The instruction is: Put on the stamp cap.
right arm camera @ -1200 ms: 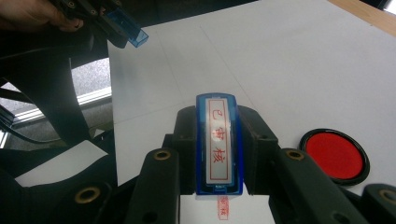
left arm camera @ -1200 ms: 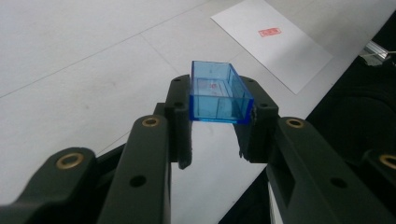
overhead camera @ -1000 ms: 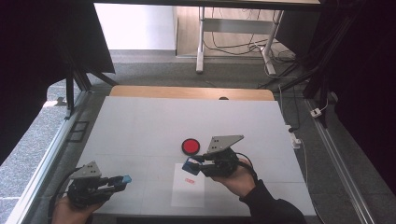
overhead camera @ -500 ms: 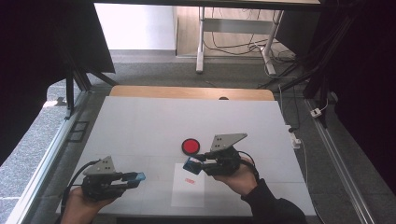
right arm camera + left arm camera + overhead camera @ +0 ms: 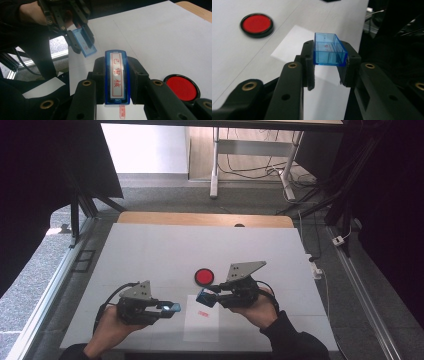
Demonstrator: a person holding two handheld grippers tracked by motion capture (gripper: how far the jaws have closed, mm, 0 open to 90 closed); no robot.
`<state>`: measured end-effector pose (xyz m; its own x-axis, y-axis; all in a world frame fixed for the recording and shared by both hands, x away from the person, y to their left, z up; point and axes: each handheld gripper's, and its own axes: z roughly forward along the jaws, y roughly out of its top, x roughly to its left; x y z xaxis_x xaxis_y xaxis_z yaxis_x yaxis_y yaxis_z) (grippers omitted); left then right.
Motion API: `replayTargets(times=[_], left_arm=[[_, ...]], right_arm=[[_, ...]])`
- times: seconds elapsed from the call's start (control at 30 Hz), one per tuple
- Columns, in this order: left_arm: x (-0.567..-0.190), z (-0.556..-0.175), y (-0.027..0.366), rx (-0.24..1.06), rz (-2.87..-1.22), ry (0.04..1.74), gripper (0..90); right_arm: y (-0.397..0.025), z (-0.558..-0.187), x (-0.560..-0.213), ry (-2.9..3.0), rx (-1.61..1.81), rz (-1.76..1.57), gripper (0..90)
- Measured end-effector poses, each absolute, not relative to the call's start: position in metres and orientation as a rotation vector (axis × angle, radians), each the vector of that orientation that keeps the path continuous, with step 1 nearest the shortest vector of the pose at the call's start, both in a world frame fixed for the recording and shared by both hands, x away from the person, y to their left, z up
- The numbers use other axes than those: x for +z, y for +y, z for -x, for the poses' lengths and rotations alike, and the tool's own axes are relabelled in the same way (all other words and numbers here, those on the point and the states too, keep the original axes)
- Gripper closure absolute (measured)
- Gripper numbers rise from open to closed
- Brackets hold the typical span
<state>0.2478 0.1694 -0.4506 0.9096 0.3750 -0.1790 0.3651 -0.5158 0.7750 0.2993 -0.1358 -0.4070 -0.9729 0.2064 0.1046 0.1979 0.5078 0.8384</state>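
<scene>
Left gripper (image 5: 328, 67) clamped on blue cap (image 5: 329, 50), right gripper (image 5: 116, 80) clamped on stamp (image 5: 116, 77), both over paper (image 5: 202, 325), near pad (image 5: 204, 277).

The cap (image 5: 328, 50) in the left gripper (image 5: 325, 66) is showing as clear, glossy blue plastic, while the stamp (image 5: 117, 76) in the right gripper (image 5: 117, 80) is gleaming as smooth blue plastic with a pale label. Both grippers are looking like matt black plastic with brass-coloured metal rivets, and the paper sheet (image 5: 202, 325) is lying matt white on the smooth white table (image 5: 150, 250), whose far edge is showing bare wood.
</scene>
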Motion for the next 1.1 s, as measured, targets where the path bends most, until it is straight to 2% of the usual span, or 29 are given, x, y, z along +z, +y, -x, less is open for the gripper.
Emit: replayTargets(times=[0.2,0.63,1.1], left_arm=[[-0.449,-0.26,0.151,-0.036,-2.164,0.418,68.3],[-0.451,-0.287,0.123,-0.159,-2.143,0.291,68.3],[-0.457,-0.306,0.113,-0.175,-2.156,0.193,68.4]], right_arm=[[-0.139,-0.298,-0.401,2.702,1.534,-0.356,71.1],[-0.14,-0.295,-0.393,2.697,1.587,-0.31,71.0],[-0.136,-0.293,-0.393,2.709,1.611,-0.268,71.1]])
